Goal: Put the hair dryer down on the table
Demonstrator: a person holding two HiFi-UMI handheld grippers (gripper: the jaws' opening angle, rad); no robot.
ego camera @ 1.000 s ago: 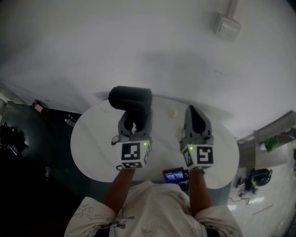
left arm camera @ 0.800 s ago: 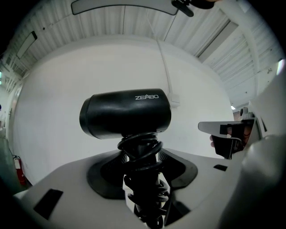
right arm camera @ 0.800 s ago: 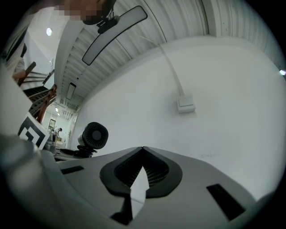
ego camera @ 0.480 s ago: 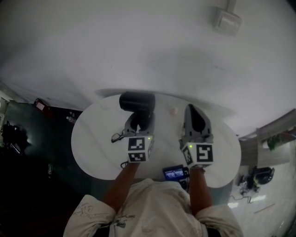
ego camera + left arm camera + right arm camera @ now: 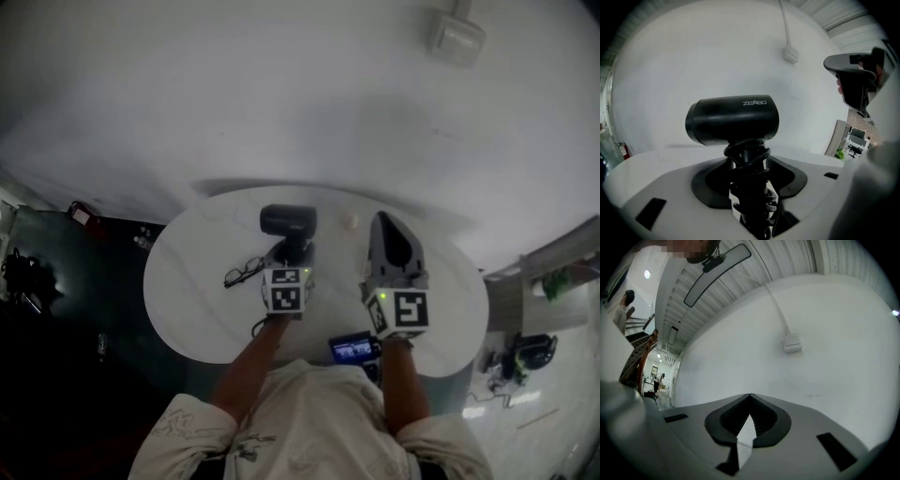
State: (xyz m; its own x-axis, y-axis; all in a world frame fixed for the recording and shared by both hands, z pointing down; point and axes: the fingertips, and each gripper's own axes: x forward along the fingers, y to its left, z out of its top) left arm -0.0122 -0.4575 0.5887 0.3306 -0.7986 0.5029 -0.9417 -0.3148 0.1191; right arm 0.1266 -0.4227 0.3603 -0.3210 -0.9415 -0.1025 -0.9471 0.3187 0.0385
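Note:
The black hair dryer [image 5: 288,221] stands upright over the far middle of the round white table [image 5: 187,309]; whether it touches the top I cannot tell. In the left gripper view its barrel [image 5: 732,120] lies crosswise above the jaws. My left gripper [image 5: 292,251] is shut on the cord-wrapped handle [image 5: 750,187], which fills the gap between the jaws. My right gripper [image 5: 394,246] hovers to the right of the dryer, apart from it. Its jaw tips meet in the right gripper view [image 5: 750,395] with nothing between them.
A pair of glasses [image 5: 244,273] lies on the table left of my left gripper. A small pale object [image 5: 351,221] sits near the far rim. A lit screen [image 5: 353,352] shows at the near edge. A white wall with a box [image 5: 457,37] lies beyond.
My left gripper has sunk toward the table with the hair dryer in it, tipping further downward. The right gripper has stayed where it was.

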